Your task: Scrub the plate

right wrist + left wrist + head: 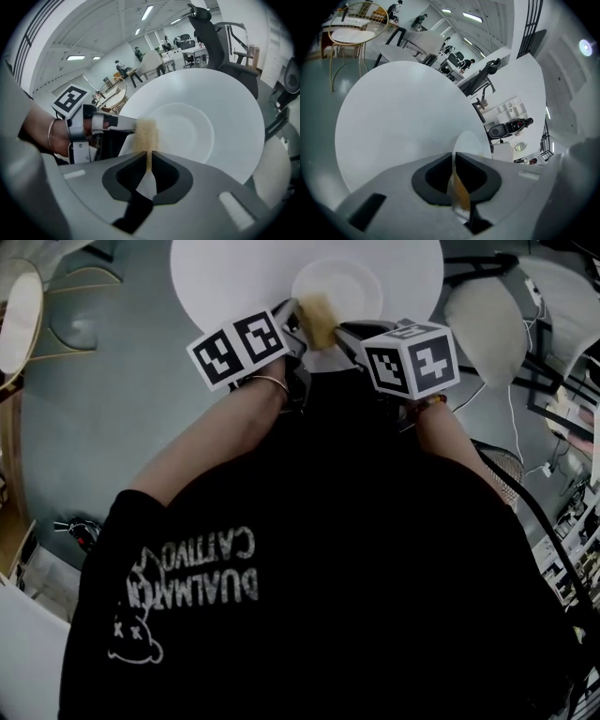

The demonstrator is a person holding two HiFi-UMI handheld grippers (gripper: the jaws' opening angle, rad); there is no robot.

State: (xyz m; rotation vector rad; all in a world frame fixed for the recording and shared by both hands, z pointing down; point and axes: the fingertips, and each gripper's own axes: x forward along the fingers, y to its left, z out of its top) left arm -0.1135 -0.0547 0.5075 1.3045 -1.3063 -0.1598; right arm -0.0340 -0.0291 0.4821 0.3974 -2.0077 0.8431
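Head view: left claw point(292, 313) pinches plate point(352, 282) rim, right claw's point(342, 334) pinched sponge point(317, 320) points plateward.

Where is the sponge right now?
In the head view, the sponge sits at the plate's near rim, just right of the left gripper's tips, pinched in the right gripper.

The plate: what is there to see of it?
The plate is round, white and glossy, like ceramic, with a broad rim and shallow sunken centre. It is over the white round table. The left gripper clamps its near rim; beside it the right gripper holds a tan sponge against that rim.
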